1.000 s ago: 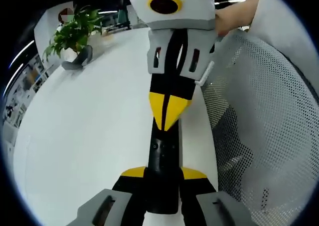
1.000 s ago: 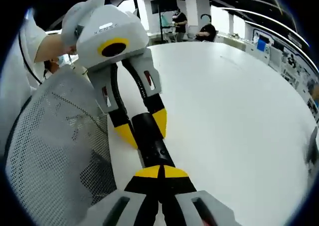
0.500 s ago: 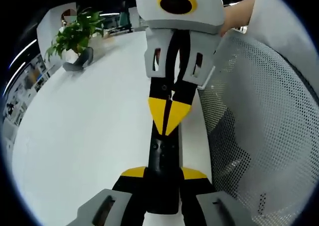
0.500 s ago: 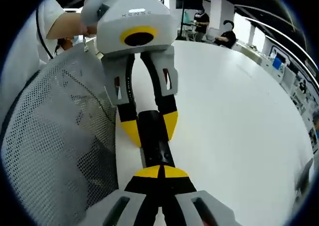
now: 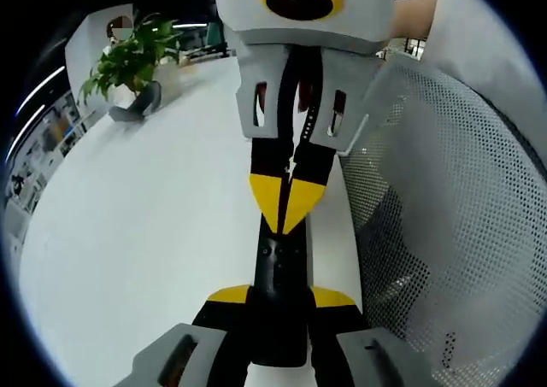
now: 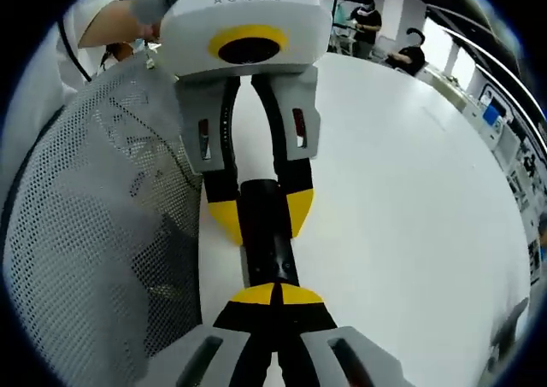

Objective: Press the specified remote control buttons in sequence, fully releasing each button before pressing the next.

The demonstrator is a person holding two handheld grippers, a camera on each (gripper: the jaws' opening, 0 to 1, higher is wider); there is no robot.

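Note:
A slim black remote [image 5: 280, 267] lies lengthwise over the white table [image 5: 145, 216]. My left gripper [image 5: 280, 297] is shut on its near end, one yellow pad on each side. My right gripper [image 5: 286, 216] comes in from the far side in the left gripper view, jaws shut, with its yellow tips on the remote's top face. In the right gripper view the remote [image 6: 267, 250] runs away from my shut right gripper [image 6: 275, 295], whose tips rest on it. Beyond, the left gripper [image 6: 261, 216] clamps the remote's far end.
A white mesh chair back [image 5: 444, 199] stands close beside the table edge, also visible [image 6: 94, 233] on the left. A potted plant [image 5: 128, 58] sits at the table's far end. People [image 6: 410, 54] sit at the other far end. A person's hand [image 6: 111, 32] holds the left gripper.
The two grippers have drawn a little closer together along the remote. The right gripper's shut tips have slid slightly toward the left gripper. The left gripper's grip on the remote is unchanged.

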